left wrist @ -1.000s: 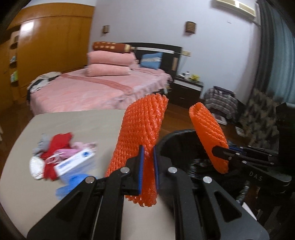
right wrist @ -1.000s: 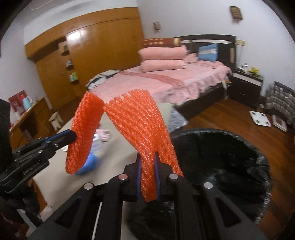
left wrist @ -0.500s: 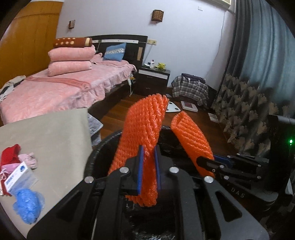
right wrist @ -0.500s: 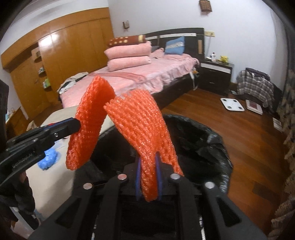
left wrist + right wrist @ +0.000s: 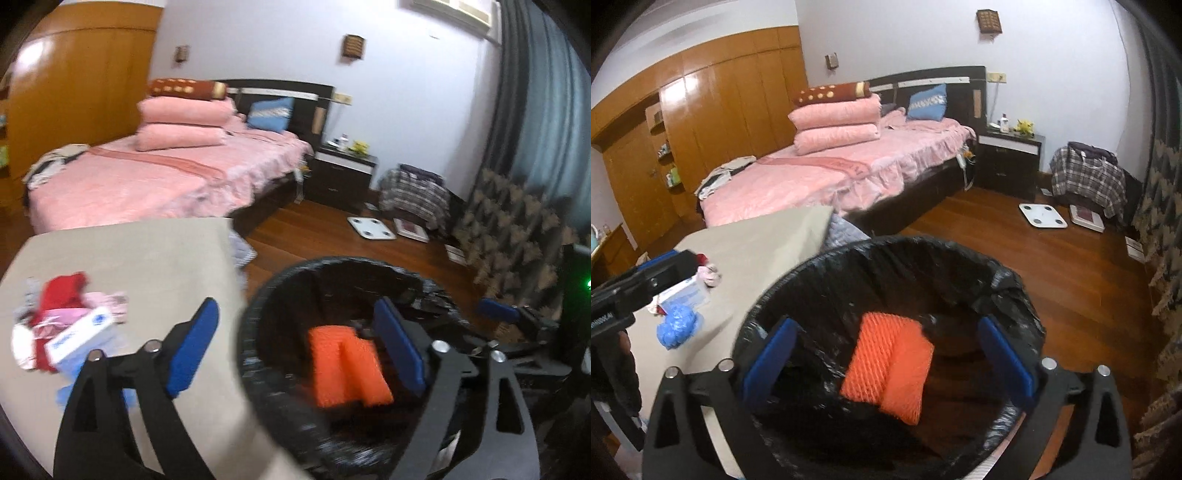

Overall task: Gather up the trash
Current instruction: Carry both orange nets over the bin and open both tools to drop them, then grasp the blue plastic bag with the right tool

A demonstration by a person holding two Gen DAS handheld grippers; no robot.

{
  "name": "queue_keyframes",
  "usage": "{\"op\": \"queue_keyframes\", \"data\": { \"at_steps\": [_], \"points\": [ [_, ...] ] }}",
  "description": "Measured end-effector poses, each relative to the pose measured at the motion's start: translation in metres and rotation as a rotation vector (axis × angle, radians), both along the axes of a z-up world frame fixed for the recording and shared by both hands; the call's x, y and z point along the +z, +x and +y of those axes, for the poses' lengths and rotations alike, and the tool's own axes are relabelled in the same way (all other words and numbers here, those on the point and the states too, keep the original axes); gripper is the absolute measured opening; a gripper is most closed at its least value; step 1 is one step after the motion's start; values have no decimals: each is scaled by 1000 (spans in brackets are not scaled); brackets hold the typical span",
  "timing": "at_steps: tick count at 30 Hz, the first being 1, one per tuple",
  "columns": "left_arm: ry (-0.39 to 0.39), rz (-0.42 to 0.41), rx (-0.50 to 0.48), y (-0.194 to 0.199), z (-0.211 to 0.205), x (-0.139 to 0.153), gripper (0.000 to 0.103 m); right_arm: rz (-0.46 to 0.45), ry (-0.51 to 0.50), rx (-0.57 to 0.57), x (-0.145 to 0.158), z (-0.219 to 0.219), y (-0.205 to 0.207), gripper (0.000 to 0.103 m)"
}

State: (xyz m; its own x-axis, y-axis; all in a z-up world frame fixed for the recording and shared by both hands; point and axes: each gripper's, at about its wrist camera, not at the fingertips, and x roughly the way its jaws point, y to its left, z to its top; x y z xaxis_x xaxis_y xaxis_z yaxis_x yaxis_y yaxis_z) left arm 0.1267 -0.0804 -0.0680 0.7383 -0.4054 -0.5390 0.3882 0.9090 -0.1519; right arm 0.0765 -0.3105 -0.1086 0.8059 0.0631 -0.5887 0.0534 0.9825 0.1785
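The orange foam net (image 5: 347,365) (image 5: 886,365) lies folded inside the black-bagged trash bin (image 5: 351,260) (image 5: 905,242), loose from both grippers. My left gripper (image 5: 295,345) hangs over the bin's left rim and the table edge. Its jaws are opening wide and nothing is pressed between the blue pads. My right gripper (image 5: 888,360) hovers over the bin mouth. Its jaws are also opening, with the net well below them. On the beige table (image 5: 147,266) lies a trash pile (image 5: 66,325): red and pink scraps, a white box (image 5: 687,291) and a blue wad (image 5: 677,325).
The bin stands against the table's right edge on a wooden floor. Beyond are a pink bed (image 5: 820,177), a dark nightstand (image 5: 1008,158), a white scale (image 5: 1043,216) on the floor, plaid clothes (image 5: 1089,173) and a patterned curtain (image 5: 517,236) at the right.
Both grippers went from shut on the orange net to wide open. The net dropped out of them into the bin. The left wrist view swung back toward the table.
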Motion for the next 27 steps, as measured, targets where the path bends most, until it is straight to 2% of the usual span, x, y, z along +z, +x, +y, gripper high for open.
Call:
{"op": "queue_keyframes", "data": {
  "at_steps": [5,14,22,27],
  "points": [
    [35,-22,119,-8,52,6,89,-26,37,50,10,30,10,97],
    [84,-30,326,-20,148,6,89,-49,43,214,12,120,36,97],
    [111,-13,446,-26,209,-5,89,-51,40,331,-2,193,57,97],
    [125,-8,480,-26,230,-16,89,-39,29,393,-16,233,69,97]
  ]
}}
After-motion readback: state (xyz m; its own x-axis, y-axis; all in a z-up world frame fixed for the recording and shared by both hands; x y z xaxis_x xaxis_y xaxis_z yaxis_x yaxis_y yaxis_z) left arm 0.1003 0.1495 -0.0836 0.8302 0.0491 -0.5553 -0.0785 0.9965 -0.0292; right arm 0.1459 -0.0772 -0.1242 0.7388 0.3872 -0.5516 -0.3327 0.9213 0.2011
